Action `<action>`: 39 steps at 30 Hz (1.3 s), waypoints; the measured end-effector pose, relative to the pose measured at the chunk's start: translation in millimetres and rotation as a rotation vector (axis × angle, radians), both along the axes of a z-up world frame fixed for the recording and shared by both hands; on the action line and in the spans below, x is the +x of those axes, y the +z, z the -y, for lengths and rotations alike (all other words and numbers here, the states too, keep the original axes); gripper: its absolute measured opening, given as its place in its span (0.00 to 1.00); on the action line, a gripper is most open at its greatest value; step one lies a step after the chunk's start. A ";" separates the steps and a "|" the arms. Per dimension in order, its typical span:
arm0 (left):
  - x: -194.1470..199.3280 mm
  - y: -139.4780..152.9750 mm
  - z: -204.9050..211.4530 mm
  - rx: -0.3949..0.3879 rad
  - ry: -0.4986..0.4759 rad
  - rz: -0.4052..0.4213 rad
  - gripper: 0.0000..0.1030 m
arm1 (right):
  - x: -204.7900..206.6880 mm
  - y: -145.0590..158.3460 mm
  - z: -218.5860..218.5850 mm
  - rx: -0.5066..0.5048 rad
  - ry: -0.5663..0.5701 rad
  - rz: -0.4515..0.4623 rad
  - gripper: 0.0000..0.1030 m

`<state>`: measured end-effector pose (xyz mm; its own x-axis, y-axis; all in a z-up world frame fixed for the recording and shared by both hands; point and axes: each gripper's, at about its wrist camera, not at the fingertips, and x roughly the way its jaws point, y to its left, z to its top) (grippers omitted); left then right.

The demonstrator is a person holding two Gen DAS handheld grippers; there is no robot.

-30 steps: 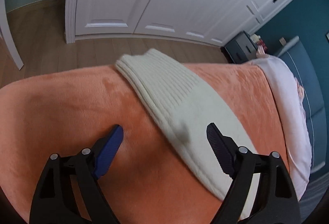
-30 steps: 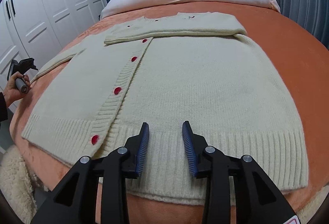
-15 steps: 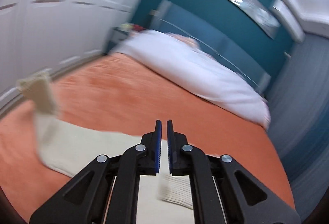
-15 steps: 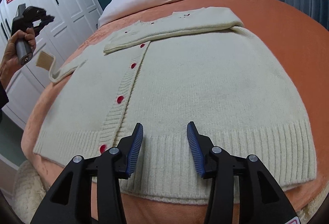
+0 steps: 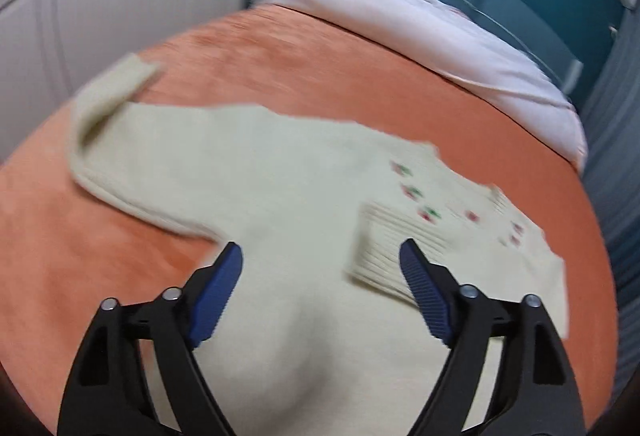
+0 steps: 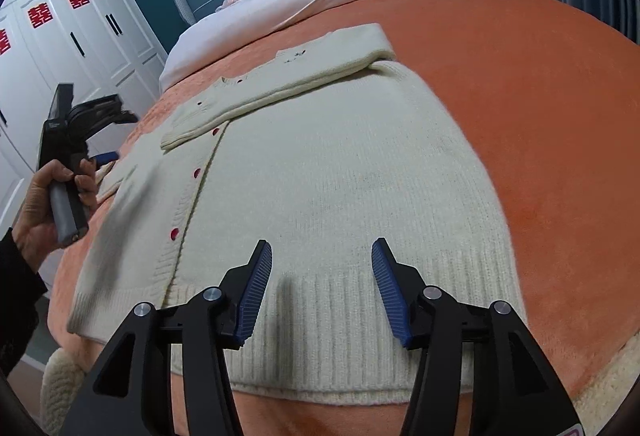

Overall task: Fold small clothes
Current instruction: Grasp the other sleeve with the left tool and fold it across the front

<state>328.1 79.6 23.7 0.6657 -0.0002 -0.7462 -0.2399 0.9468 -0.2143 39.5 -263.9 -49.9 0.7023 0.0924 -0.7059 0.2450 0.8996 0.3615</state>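
From the left wrist, a cream knitted cardigan lies spread on an orange plush blanket covering the bed. One sleeve runs to the far left, its ribbed cuff turned up and back, blurred. A second ribbed cuff lies across the chest beside small red and green embroidery. The left gripper hovers over the knit, its jaws opening wide with nothing pinched between the blue pads.

From the right wrist, the cardigan lies front-up with red buttons down its placket, one sleeve folded across the far chest. The right gripper hangs above the near ribbed hem, jaws opening, empty. At far left a hand holds the left gripper over the other sleeve.
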 end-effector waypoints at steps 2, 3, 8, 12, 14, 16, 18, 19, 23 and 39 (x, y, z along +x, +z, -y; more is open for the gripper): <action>22.8 2.4 -56.0 0.119 0.164 -0.009 0.86 | 2.2 0.1 -3.0 -0.013 0.002 0.002 0.53; 36.0 0.1 -81.1 0.159 0.217 -0.032 0.86 | 3.5 0.2 -6.0 -0.022 0.008 0.001 0.53; 76.9 -36.4 -161.2 0.189 0.304 -0.191 0.63 | 9.9 0.5 -20.1 -0.091 0.025 -0.033 0.55; 77.6 -42.2 -184.5 0.100 0.307 -0.185 0.11 | 14.3 2.8 -24.7 -0.103 0.031 -0.053 0.55; 72.2 -17.1 -177.5 0.053 0.295 -0.100 0.08 | 15.2 3.9 -25.1 -0.100 0.031 -0.053 0.55; 63.6 16.2 -152.8 0.037 0.210 0.010 0.07 | 16.0 5.7 -26.1 -0.101 0.033 -0.047 0.55; 43.8 53.2 -107.6 0.000 0.069 0.126 0.07 | 16.1 8.1 -24.2 -0.089 0.027 -0.035 0.55; 30.8 70.7 -79.6 -0.032 -0.015 0.176 0.07 | 15.8 9.3 -22.0 -0.078 0.019 -0.027 0.55; -30.7 105.2 40.1 -0.073 -0.405 0.283 0.09 | 11.8 12.0 -12.2 -0.038 -0.011 -0.010 0.55; -60.5 -12.8 20.7 -0.395 -0.082 -0.026 0.63 | 108.9 24.6 40.3 0.249 0.063 0.016 0.61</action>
<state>267.6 58.9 11.0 0.6327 -0.3429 -0.6944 -0.1771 0.8088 -0.5608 148.3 -304.2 -25.4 0.7009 0.3056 -0.6445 0.1835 0.7959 0.5769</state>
